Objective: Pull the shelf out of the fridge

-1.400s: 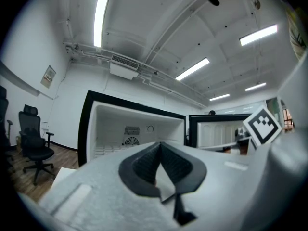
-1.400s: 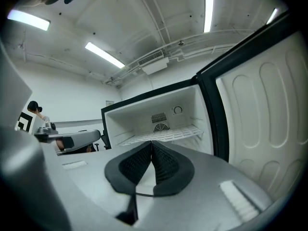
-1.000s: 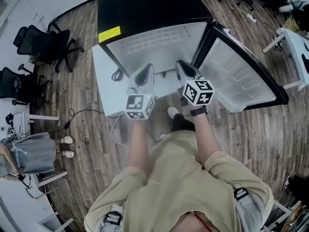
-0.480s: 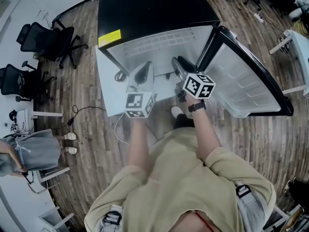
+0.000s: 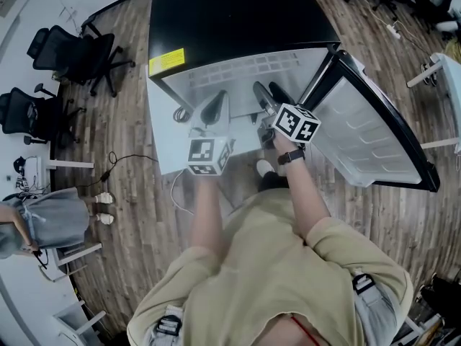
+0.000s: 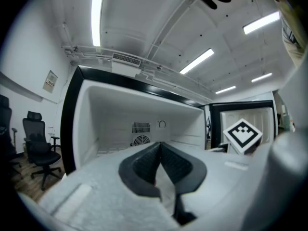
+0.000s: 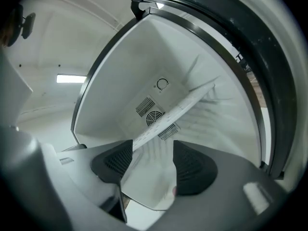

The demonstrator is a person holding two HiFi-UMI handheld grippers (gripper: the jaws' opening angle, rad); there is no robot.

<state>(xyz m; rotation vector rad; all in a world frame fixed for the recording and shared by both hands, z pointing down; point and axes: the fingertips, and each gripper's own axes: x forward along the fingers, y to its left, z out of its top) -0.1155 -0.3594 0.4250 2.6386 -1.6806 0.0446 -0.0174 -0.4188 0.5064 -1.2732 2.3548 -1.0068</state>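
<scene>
The black fridge [image 5: 238, 20] stands with its white inside [image 5: 245, 74] facing me and its door [image 5: 367, 135] swung open to the right. In the right gripper view, a glass shelf with a white front trim [image 7: 178, 110] runs slantwise across the cavity. My right gripper [image 7: 153, 146] is at the opening with its jaws opening; the shelf's edge lies between the pads [image 7: 192, 167], and the right one stands off it. My left gripper [image 6: 160, 146] hangs shut and empty in front of the cavity, left of the right gripper [image 5: 263, 96].
A round fan vent [image 6: 141, 139] sits in the fridge's back wall. Black office chairs [image 5: 68, 49] stand at the left, a person in grey [image 5: 43, 225] is at the far left, a cable [image 5: 122, 164] lies on the wood floor, and a white desk [image 5: 446, 78] is at the right.
The right gripper has edged a little farther toward the fridge opening. The left gripper has kept its place.
</scene>
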